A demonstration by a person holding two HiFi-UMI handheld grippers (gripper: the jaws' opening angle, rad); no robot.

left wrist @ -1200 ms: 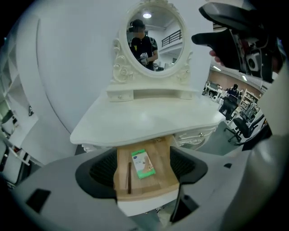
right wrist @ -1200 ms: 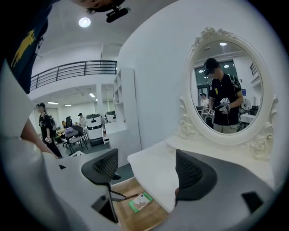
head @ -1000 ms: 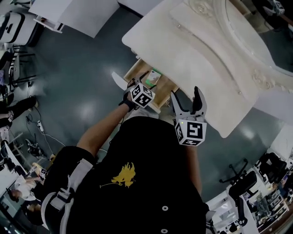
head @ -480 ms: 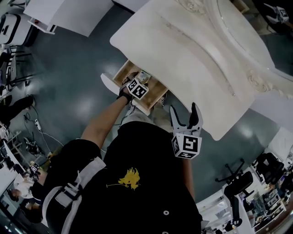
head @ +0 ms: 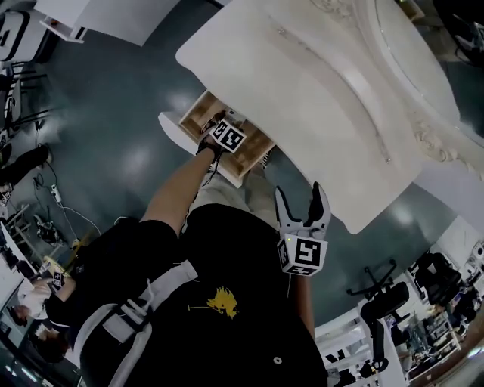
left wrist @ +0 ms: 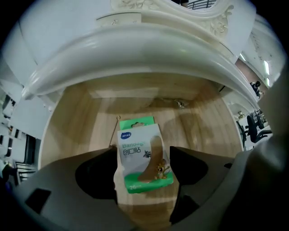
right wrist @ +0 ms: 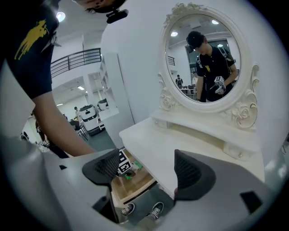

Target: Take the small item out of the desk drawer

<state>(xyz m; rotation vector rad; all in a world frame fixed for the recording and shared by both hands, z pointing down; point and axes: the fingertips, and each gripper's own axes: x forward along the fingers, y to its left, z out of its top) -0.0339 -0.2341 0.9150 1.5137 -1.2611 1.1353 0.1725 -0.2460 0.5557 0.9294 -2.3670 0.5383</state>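
Observation:
The wooden drawer point(head: 195, 113) stands pulled out under the white dressing table point(head: 302, 98). In it is a small white-and-green plaster pack point(left wrist: 142, 155) with a green hang tab. My left gripper point(left wrist: 143, 168) reaches into the drawer, and its two dark jaws press on the left and right edges of the pack. In the head view only the left gripper's marker cube point(head: 228, 136) shows above the drawer; the pack is hidden there. My right gripper point(head: 299, 198) hovers open and empty in front of the body, short of the table's near edge.
An oval mirror point(right wrist: 205, 63) in a carved white frame stands at the back of the table. The person's shoes point(right wrist: 156, 210) are on the grey floor below the drawer point(right wrist: 133, 180). Office chairs point(head: 393, 302) and white desks point(head: 113, 19) stand around.
My left gripper has gone deeper into the drawer and now covers the pack in the head view. The right gripper stays open and has dropped back toward the body.

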